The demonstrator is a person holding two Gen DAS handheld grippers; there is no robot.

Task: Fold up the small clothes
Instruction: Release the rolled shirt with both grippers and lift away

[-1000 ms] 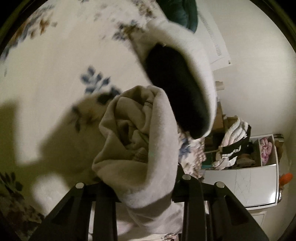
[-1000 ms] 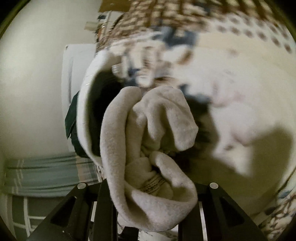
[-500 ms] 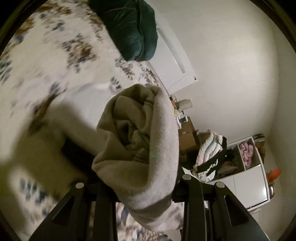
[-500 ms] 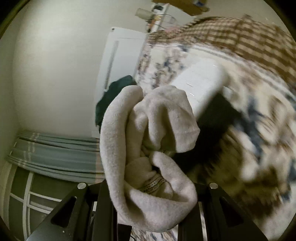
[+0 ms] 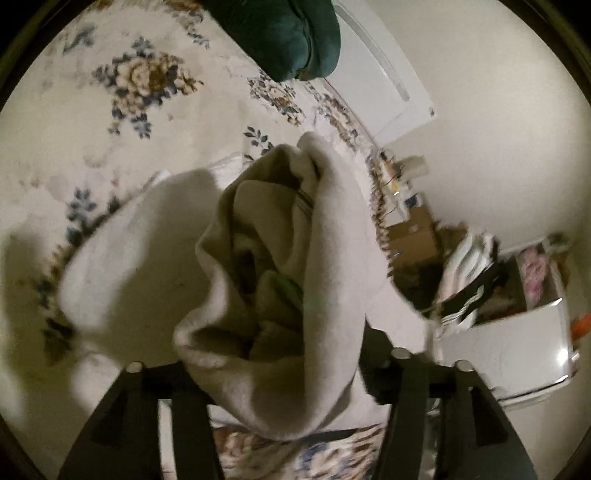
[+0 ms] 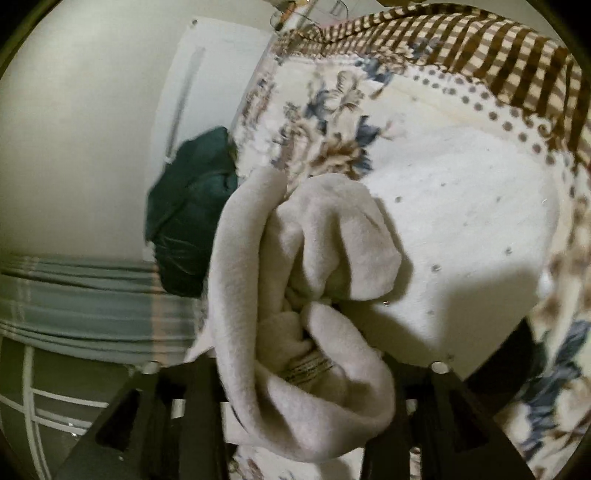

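Letting go is underway: both the left tongs (image 5: 291, 369) and right tongs (image 6: 295, 369) are opening, each with bunched cream fleece garment (image 5: 321, 266) between its jaws. Release is best finished low over the floral bedspread (image 5: 110, 147) ahead, so the fold is kept flat.

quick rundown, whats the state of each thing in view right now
left hand-held gripper: jaws opening, bunched cloth between them
right hand-held gripper: jaws opening, bunched cloth between them
beige fleece garment: crumpled, bunched in both grippers, not folded
dark green cushion: lying on the bedspread near the wall
floral bedspread: spread out flat
white cabinet: top compartment open, clothes stuffed inside
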